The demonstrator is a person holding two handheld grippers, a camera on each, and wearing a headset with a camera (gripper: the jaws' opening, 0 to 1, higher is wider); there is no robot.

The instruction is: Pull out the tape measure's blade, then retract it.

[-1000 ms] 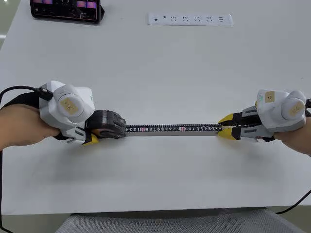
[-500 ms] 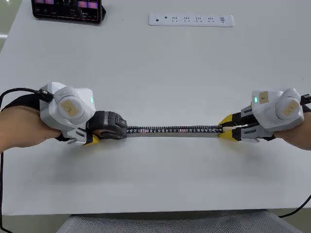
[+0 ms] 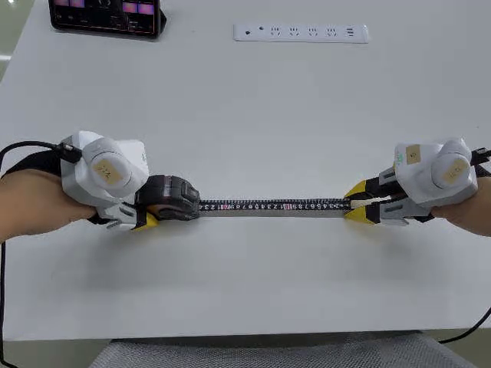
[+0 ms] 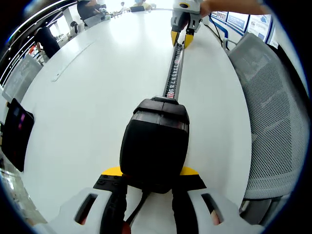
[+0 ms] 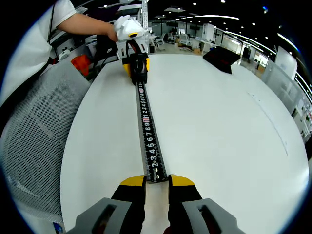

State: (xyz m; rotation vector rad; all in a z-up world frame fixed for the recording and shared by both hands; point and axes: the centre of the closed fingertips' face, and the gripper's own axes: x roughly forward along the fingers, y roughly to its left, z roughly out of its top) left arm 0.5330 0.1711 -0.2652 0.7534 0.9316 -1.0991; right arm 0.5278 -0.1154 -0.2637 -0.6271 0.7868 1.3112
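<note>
A black tape measure case (image 3: 170, 198) lies on the white table (image 3: 253, 115) at the left, and my left gripper (image 3: 146, 218) is shut on its rear end. In the left gripper view the case (image 4: 155, 139) sits between the yellow-tipped fingers (image 4: 113, 171). Its dark blade (image 3: 272, 206) runs straight to the right, low over the table. My right gripper (image 3: 357, 205) is shut on the blade tip. In the right gripper view the blade (image 5: 148, 141) ends between the yellow fingertips (image 5: 132, 181), and the case (image 5: 139, 66) is far ahead.
A white power strip (image 3: 301, 31) lies at the table's far edge, with a dark screen device (image 3: 103, 15) at the far left. A grey mesh chair (image 3: 261, 351) stands against the near edge. A black cable (image 3: 19, 146) trails from the left gripper.
The right gripper's body has shifted slightly left and rolled a little. The blade's drawn-out length looks the same, and the left gripper and case have held still.
</note>
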